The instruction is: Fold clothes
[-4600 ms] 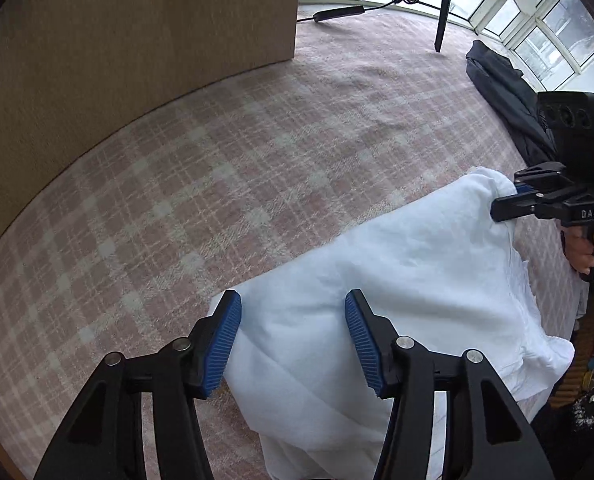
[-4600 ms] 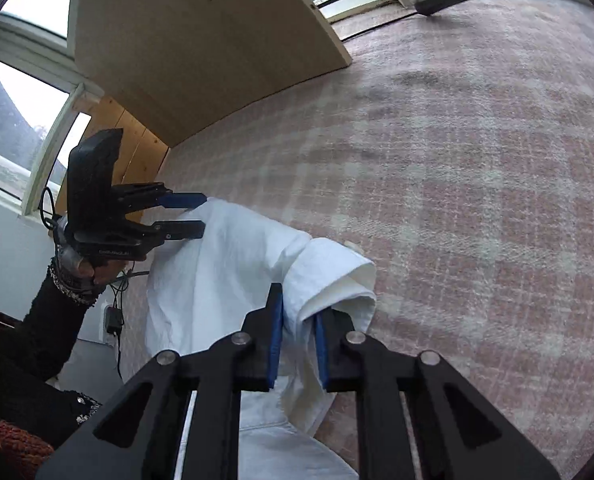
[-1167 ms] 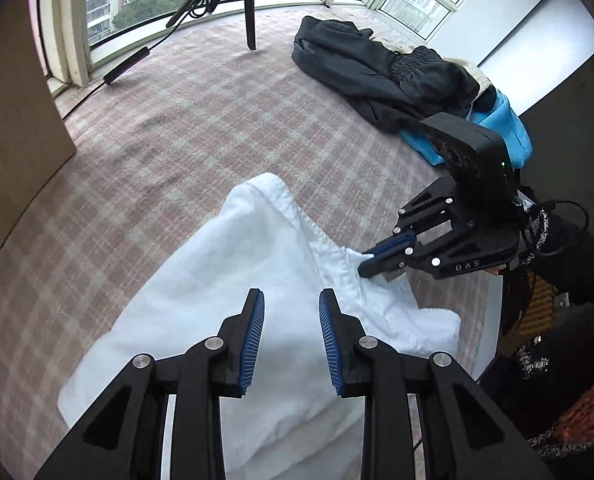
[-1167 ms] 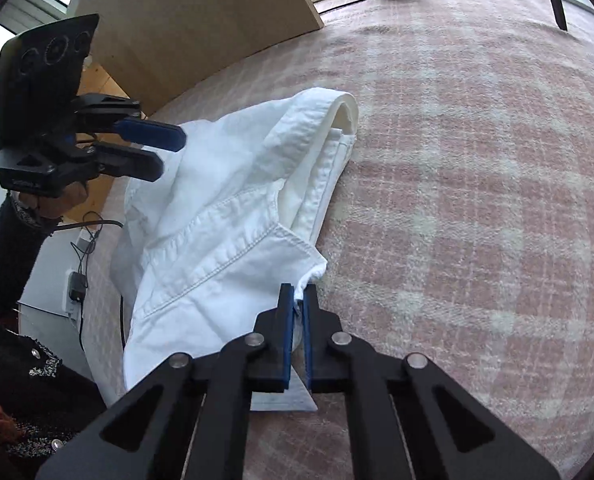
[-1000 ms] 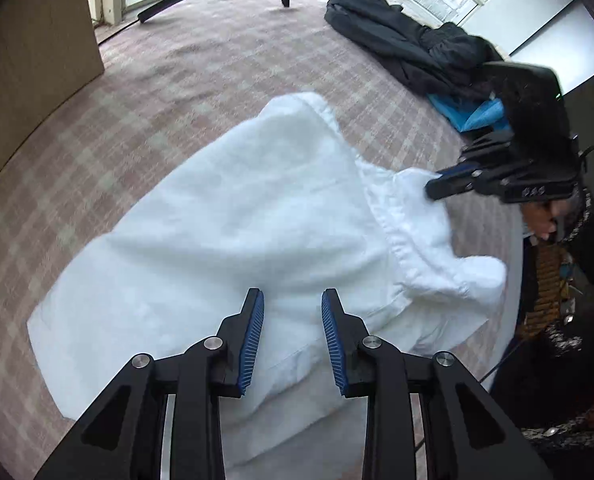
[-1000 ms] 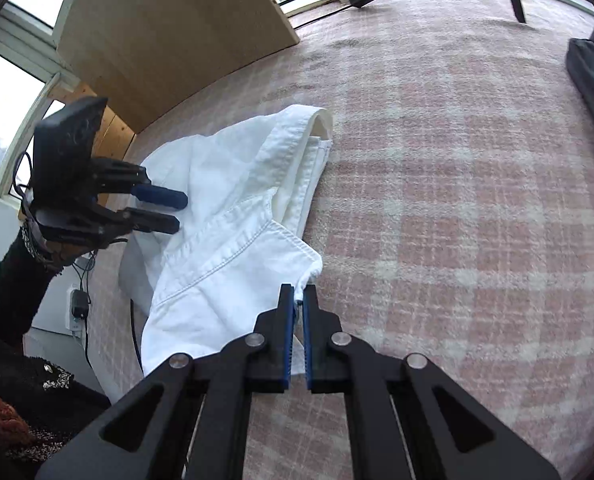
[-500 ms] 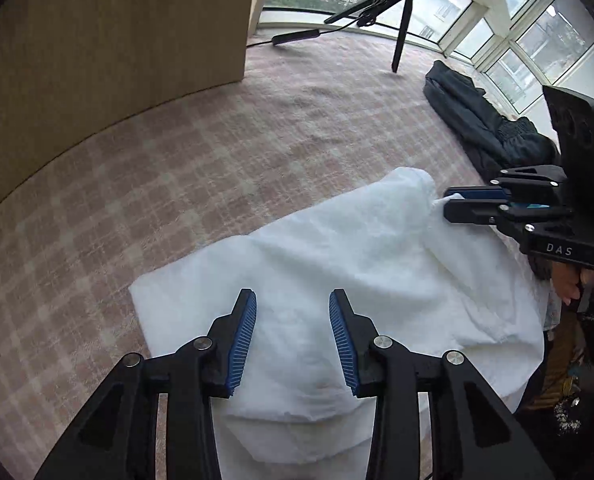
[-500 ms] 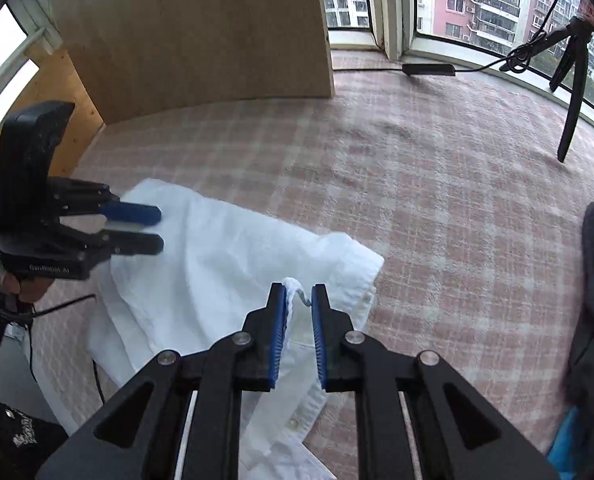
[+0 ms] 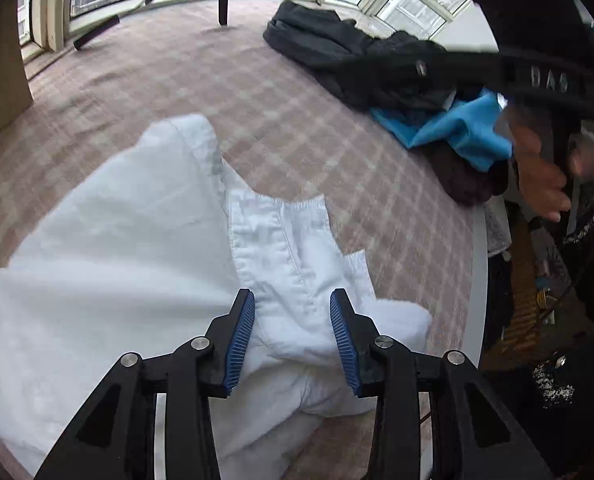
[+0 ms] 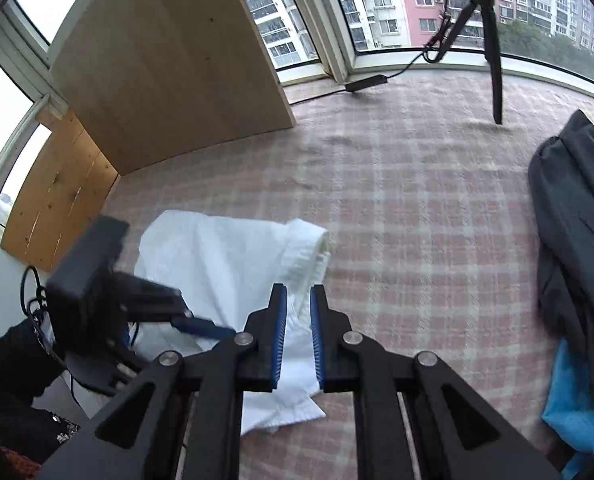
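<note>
Left gripper (image 9: 291, 340) is hovering with its blue pads spread wide and nothing between them, just above the near folds of a white shirt (image 9: 145, 240) that is lying partly folded on the pink plaid cloth (image 9: 257, 120) covering the work surface. Right gripper (image 10: 295, 330) is hanging over the same shirt's stitched band, its pads parted by a narrow gap with fabric showing beyond it, apparently not pinched. Judging by the soft wrinkles and drooping layers, the shirt is looking light and limp, likely to sag and slide on itself when lifted; the firmer seamed hem directly ahead of the left pads, or the collar farther forward, is offering the surest hold. Beyond the left gripper and to its right, a dark garment pile (image 9: 337, 48) and a blue cloth (image 9: 457, 128) are crowding the surface, and its rim is running close on that side. Forward and leftward, open plaid room is stretching toward a wooden panel (image 10: 169, 72).
</note>
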Demonstrator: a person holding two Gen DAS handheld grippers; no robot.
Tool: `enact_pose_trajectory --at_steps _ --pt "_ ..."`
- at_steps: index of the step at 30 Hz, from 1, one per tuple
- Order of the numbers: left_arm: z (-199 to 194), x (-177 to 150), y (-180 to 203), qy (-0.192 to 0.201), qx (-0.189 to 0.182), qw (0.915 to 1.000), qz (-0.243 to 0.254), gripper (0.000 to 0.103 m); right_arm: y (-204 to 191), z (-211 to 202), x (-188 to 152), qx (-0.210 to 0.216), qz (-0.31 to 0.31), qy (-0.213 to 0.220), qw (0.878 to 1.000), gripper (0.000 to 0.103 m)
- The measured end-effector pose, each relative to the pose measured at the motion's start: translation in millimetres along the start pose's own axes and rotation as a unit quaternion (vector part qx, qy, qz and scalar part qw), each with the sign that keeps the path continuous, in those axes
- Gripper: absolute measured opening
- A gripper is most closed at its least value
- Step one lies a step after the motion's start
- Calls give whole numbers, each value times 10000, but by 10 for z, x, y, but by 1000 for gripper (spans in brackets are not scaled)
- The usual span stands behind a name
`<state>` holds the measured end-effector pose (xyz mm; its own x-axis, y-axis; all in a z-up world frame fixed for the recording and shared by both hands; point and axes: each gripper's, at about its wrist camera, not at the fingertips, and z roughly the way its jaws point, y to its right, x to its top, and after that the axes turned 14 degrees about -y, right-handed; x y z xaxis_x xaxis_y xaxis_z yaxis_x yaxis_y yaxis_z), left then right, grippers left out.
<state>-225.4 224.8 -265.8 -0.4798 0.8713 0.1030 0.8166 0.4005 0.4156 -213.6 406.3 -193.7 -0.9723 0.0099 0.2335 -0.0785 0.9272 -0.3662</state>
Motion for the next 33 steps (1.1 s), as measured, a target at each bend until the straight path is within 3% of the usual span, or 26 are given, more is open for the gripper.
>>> enact_pose_trajectory --at_steps 4,6,7,8,11,16,20,22,26,30,32,33 --pt "-371 -275 -85 357 -265 9984 -347 37 -100 689 350 310 -132 -382 9987 12" --pt "-694 -420 -339 801 -35 9941 -725 39 -82 920 409 -107 -227 -664 9975 9" --pt "-852 -488 -475 1019 92 9905 -918 40 -70 1027 434 -341 -275 -802 9958 6" --pt "-1011 -557 -610 1236 219 9859 -1111 42 -35 1022 456 -319 -203 -833 9958 4" --pt "-1241 -692 -1117 1636 468 9695 -1766 43 6 820 501 -79 -17 -697 9975 9" --pt "-805 -789 -1675 859 822 9645 -2359 44 33 781 596 16 218 -482 9986 19" --pt "-909 -914 -1639 903 921 9638 -2332 43 264 868 573 -292 699 -728 9945 20" --pt "-1072 -933 -1556 1153 934 9625 -2270 42 336 716 515 -83 935 -448 9946 20" --pt "-1231 -702 -1380 1526 881 9664 -1871 44 341 558 330 -62 917 -205 9956 20" --pt "-920 -448 -1486 1070 774 9726 -1912 44 340 412 141 -69 872 13 9962 20" --pt "-829 -554 -1585 830 1036 9678 -2141 40 339 339 47 -72 850 122 9963 19" --pt "-876 -696 -1599 901 1025 9637 -2294 40 339 302 0 -74 839 177 9963 21"
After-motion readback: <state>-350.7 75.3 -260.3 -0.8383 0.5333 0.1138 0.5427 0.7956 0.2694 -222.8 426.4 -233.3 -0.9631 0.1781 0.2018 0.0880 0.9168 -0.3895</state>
